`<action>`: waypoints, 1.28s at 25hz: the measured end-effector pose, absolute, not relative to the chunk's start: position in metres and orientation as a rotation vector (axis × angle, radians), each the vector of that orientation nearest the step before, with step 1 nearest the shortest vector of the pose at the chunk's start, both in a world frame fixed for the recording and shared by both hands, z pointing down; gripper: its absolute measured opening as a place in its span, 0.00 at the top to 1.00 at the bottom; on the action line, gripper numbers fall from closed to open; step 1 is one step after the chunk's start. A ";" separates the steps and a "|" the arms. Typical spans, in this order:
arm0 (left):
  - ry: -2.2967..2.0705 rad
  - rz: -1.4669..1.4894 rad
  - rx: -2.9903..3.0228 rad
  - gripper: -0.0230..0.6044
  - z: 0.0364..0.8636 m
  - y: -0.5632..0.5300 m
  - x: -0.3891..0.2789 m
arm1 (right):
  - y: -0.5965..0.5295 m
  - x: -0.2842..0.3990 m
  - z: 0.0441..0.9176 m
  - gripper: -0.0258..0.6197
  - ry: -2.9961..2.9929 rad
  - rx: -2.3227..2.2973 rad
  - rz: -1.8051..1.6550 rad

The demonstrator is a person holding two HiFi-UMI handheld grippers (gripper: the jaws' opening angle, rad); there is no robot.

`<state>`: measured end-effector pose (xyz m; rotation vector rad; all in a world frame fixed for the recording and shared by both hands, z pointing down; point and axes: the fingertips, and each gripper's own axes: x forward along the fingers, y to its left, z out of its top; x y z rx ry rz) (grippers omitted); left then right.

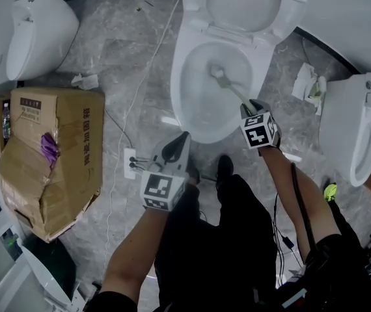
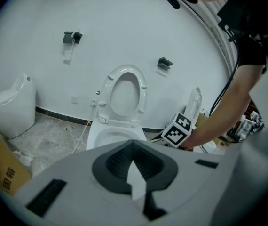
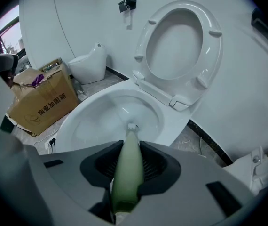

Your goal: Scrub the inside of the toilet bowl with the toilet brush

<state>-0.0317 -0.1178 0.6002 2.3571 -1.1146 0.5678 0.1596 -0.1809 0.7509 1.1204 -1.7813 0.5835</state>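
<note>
Right gripper (image 3: 127,163): jaws clamped on 1 toilet brush (image 1: 233,91), head down inside toilet bowl (image 1: 187,103). Left gripper (image 1: 183,140): jaws together, empty, near the bowl's front.

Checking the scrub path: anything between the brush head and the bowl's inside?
Nothing visible. The seat is raised, and the toilet brush, clamped in the right gripper, already has its head down inside the toilet bowl.

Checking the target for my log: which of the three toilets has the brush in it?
The middle toilet, seat raised: the right gripper holds the brush down in its bowl. The left toilet and right toilet have none.
</note>
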 end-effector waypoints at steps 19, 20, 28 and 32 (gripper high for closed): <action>-1.194 0.557 2.359 0.95 0.554 -0.070 -0.055 | -0.135 0.120 0.703 0.79 -1.880 1.086 0.643; -1.200 0.549 2.362 0.95 0.547 -0.068 -0.055 | -0.133 0.120 0.694 0.79 -1.892 1.089 0.639; -1.251 0.486 2.402 0.95 0.486 -0.053 -0.047 | -0.121 0.128 0.621 0.79 -1.981 1.158 0.640; -1.275 0.464 2.410 0.95 0.459 -0.036 -0.036 | -0.111 0.136 0.588 0.79 -2.015 1.174 0.638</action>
